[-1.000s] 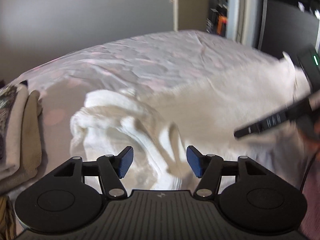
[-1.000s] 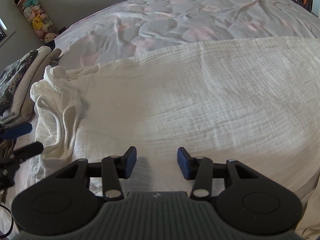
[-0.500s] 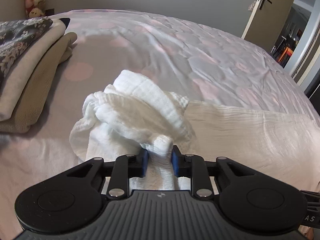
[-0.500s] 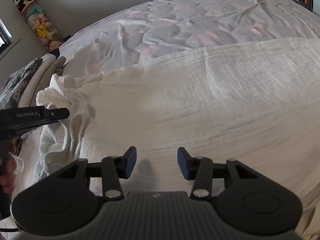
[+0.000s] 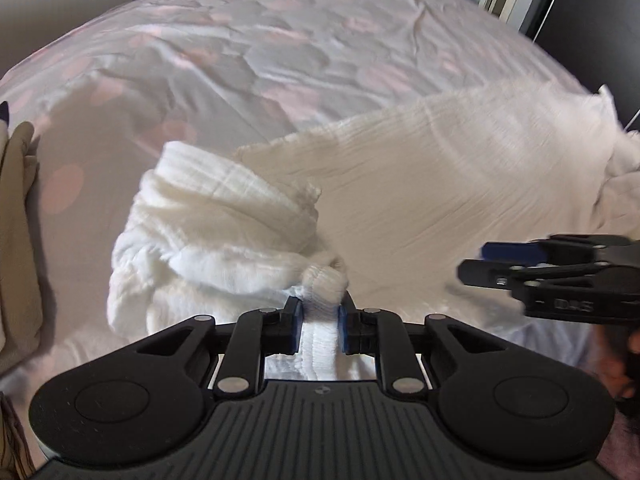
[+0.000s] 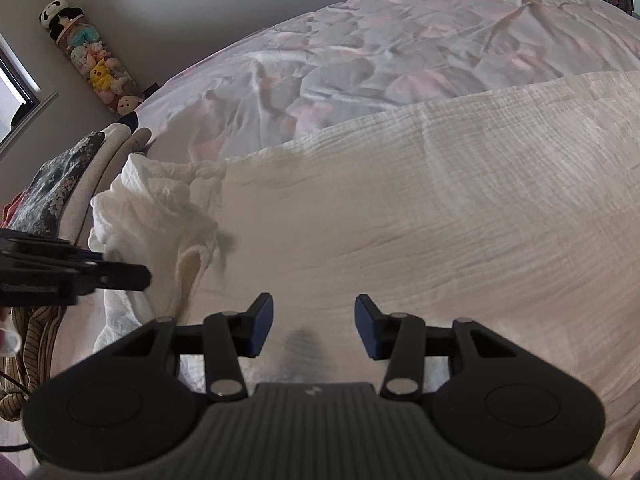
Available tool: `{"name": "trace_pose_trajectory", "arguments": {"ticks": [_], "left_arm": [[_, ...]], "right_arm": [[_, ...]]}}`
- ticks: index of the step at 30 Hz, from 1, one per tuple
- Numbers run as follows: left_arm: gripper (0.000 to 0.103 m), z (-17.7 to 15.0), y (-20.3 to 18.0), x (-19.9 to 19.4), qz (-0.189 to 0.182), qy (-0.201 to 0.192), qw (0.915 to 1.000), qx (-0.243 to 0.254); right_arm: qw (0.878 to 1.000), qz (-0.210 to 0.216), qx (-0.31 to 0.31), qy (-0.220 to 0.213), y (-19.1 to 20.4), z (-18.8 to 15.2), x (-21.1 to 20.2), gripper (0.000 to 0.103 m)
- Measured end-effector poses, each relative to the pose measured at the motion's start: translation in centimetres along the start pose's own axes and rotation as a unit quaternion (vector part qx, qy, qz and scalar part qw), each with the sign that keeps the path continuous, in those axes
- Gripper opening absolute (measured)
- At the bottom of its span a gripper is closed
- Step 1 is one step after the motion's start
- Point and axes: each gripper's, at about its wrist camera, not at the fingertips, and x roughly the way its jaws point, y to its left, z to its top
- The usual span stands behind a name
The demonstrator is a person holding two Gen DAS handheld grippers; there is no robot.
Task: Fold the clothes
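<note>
A white crinkled garment (image 5: 440,184) lies spread over the bed, with one end bunched into a heap (image 5: 224,224) at its left. My left gripper (image 5: 319,322) is shut on a thick rolled hem of that heap, and the blue pads press the cloth from both sides. In the right wrist view the same garment (image 6: 400,208) fills the middle and the left gripper (image 6: 132,276) reaches in from the left edge. My right gripper (image 6: 314,324) hovers open just above the flat part of the cloth, nothing between its fingers; it also shows at the right of the left wrist view (image 5: 476,260).
A pink and grey patterned bedspread (image 6: 400,52) covers the bed beyond the garment. A stack of folded clothes (image 6: 80,176) sits at the bed's left, also seen as beige folds (image 5: 16,220). A striped cloth (image 6: 36,344) hangs below it. A tube of plush toys (image 6: 92,60) stands by the wall.
My left gripper went from open to shut on the bunched hem, then swung right with it. The right gripper stayed put, open.
</note>
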Motion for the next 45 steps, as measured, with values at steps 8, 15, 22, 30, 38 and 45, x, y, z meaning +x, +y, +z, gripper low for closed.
{"name": "trace_pose_trajectory", "arguments": {"ticks": [8,15,22,30,38,45], "left_arm": [[0.025,-0.4,-0.4,3.7,0.032,-0.002,0.9995,-0.004],[0.061,-1.7,-2.7,3.1,0.068,0.0,0.9974,0.022],[0.06,-2.5,-2.7,4.1,0.105,0.015,0.9938,0.033],[0.051,-2.9,-2.1,4.2,0.109,0.0,0.994,0.005],[0.021,-4.0,-1.1,3.8,0.119,-0.06,0.9904,-0.037],[0.012,-4.6,3.0,-4.3,0.104,-0.131,0.9793,-0.115]], "right_arm": [[0.999,0.017,0.032,0.005,-1.4,0.1,0.3,0.049],[0.999,0.023,0.021,0.007,-1.1,0.2,0.5,0.049],[0.999,0.027,0.031,0.008,-1.6,0.1,0.4,0.049],[0.999,0.03,0.027,0.013,-1.4,0.3,0.9,0.049],[0.999,0.032,0.038,0.02,-1.9,0.2,1.0,0.049],[0.999,0.029,0.039,0.018,-2.0,0.1,1.0,0.049]]}}
